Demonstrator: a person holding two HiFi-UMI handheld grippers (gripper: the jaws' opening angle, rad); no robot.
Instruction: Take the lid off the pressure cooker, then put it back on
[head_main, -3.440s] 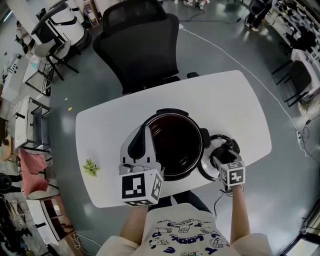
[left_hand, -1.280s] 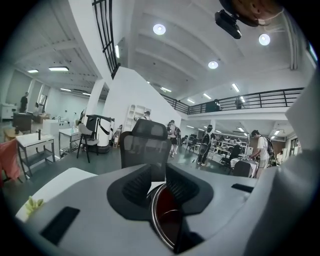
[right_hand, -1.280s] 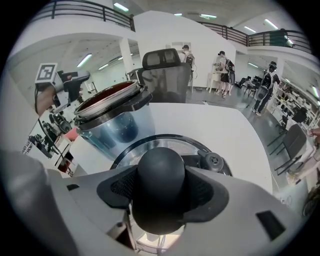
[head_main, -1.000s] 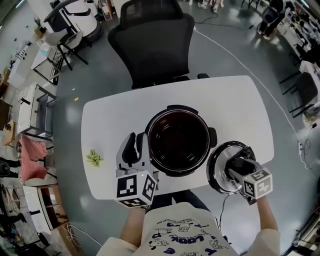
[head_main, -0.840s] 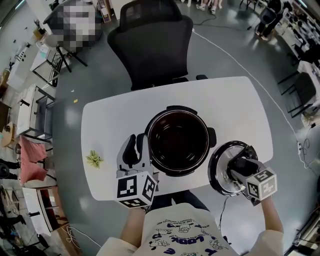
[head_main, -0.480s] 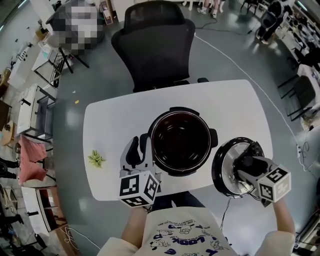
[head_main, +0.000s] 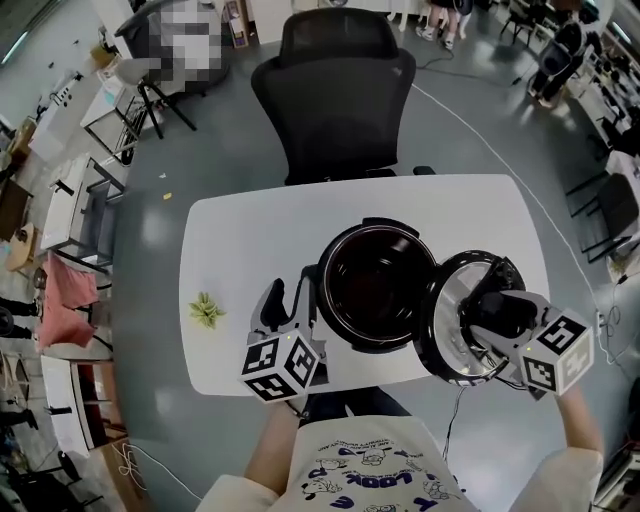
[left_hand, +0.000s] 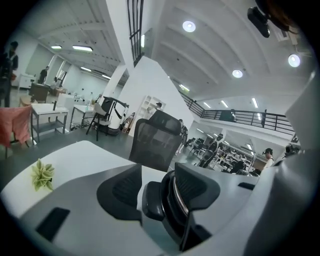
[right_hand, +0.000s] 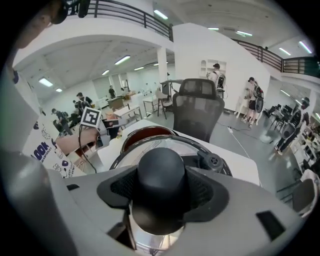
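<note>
Head view gives me the cooker (head_main: 375, 285) standing open near the middle of the table (head_main: 250, 240), with its dark pot bare. The lid (head_main: 452, 348) is off it, at the cooker's right, tilted with its top toward the right gripper (head_main: 490, 312), and its left edge overlaps the cooker's right side. It sits over the near right edge of the table. In the right gripper view my two pads are pressed on the lid's black knob (right_hand: 161, 172), one on each side, so that gripper carries the lid by the knob. The cooker's reddish inside shows just beyond the lid's far rim. My left gripper (head_main: 288, 297) is at the cooker's left side, low over the table. Its jaws have just been opening and now stand wide. In the left gripper view the cooker's black side handle (left_hand: 152, 200) lies between them. The left pad is clear of the handle, and the right pad lies across the cooker's rim; I cannot tell whether it touches. A small green plant (head_main: 207, 310) lies well to the left on the table, and a black chair (head_main: 340, 90) stands at the far side.
</note>
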